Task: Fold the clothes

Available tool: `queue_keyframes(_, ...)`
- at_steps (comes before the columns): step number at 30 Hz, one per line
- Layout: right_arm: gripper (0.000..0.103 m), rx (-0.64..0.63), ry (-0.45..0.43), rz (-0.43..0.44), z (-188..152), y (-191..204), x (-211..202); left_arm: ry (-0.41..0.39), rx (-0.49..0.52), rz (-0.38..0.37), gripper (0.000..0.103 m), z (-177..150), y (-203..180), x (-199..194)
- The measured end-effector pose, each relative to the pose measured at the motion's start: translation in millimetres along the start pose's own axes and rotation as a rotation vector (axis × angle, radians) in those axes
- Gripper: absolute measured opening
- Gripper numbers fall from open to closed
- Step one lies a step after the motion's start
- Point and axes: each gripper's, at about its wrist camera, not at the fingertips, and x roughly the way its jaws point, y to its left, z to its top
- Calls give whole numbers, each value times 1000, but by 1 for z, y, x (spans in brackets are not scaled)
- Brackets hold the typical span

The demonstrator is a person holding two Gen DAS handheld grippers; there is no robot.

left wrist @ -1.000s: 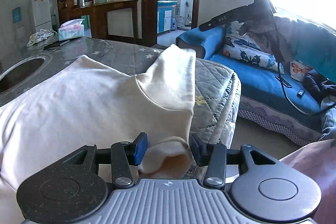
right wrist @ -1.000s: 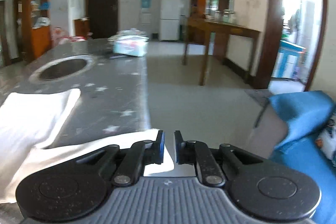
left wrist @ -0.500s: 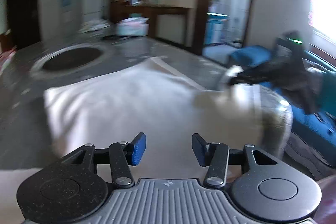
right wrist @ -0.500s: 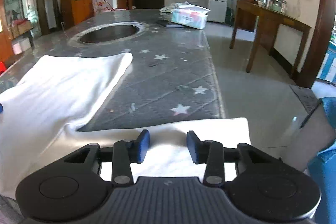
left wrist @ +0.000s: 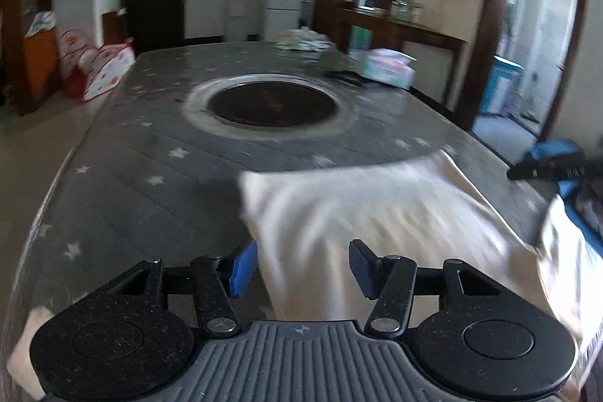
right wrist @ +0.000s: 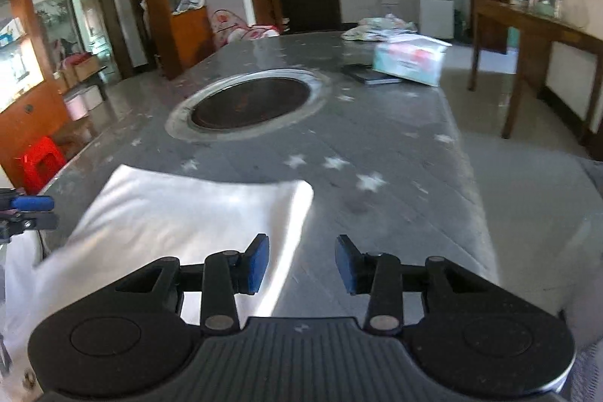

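Observation:
A cream-white garment (left wrist: pixel 377 213) lies flat on the grey star-patterned table (left wrist: pixel 150 153), at its near end. It also shows in the right wrist view (right wrist: pixel 181 213), with a straight far edge. My left gripper (left wrist: pixel 303 264) is open and empty, above the garment's left side. My right gripper (right wrist: pixel 301 262) is open and empty, over the garment's right edge. The other gripper's tip (left wrist: pixel 546 170) shows at the far right of the left wrist view, and my left gripper's fingers (right wrist: pixel 32 203) show at the left edge of the right wrist view.
A round dark recess (left wrist: pixel 273 108) sits in the table's middle. A tissue box (right wrist: pixel 409 61), a dark flat object (right wrist: pixel 371 75) and a bundle of cloth (right wrist: pixel 380 25) lie at the far end. A blue sofa (left wrist: pixel 554 149) is right, a red stool (right wrist: pixel 39 166) left.
Both grippers let go of the garment and opened. The left swung from facing the sofa to facing down the table. The garment now lies flat.

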Motion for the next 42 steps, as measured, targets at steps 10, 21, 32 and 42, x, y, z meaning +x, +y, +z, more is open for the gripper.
queue_keyframes(10, 29, -8, 88, -11, 26, 9, 76, 68, -34, 52, 55, 29, 25, 71)
queue_keyframes(21, 3, -116, 93, -51, 40, 25, 99, 75, 12, 57, 9, 39, 36, 101)
queue_keyframes(32, 12, -182, 58, -98, 60, 30, 120, 47, 20, 108, 17, 55, 49, 119)
queue_keyframes(42, 28, -305, 63, 49, 29, 72, 67, 18, 64, -98, 17, 24, 5, 46)
